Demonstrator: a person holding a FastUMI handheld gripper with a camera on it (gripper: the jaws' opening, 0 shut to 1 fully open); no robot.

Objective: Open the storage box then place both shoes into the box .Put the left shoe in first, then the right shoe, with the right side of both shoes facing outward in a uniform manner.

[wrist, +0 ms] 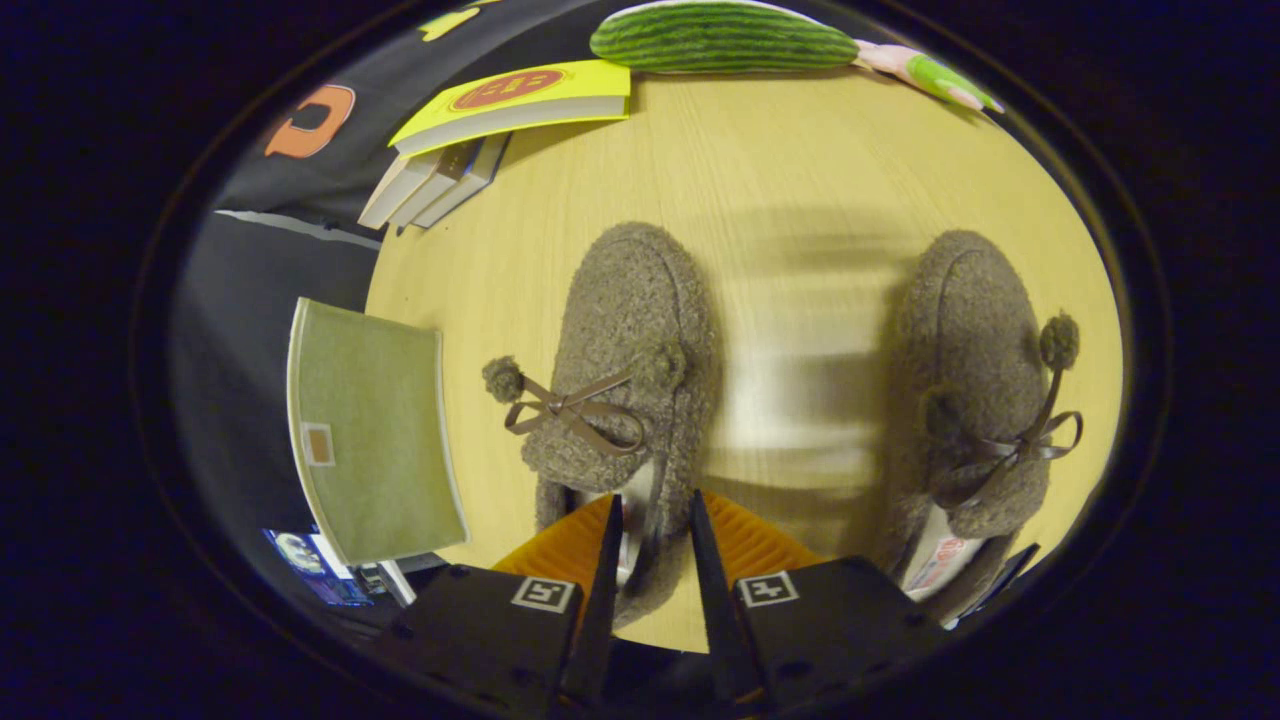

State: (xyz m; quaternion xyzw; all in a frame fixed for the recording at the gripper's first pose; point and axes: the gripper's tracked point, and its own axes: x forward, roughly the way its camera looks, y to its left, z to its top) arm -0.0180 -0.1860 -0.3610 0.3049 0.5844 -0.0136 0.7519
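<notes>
Gripper (652, 525): hanging over the heel of the near shoe (625, 370), fingers a narrow gap apart around the heel rim; whether both press on it, I cannot tell.
Near shoe: fuzzy, toe pointing away, bow and pom-poms on top, heel end hidden behind the fingers.
Other shoe (985, 400): well to the right of the near shoe, blurred, heel cut off.
Box (370, 430): green, lid on, just left of the near shoe, overhanging the table (800, 180) edge.
Books (480, 130): stacked beyond the near shoe, to its left.
Cucumber toy (720, 38): far beyond it, top partly cut off.
</notes>
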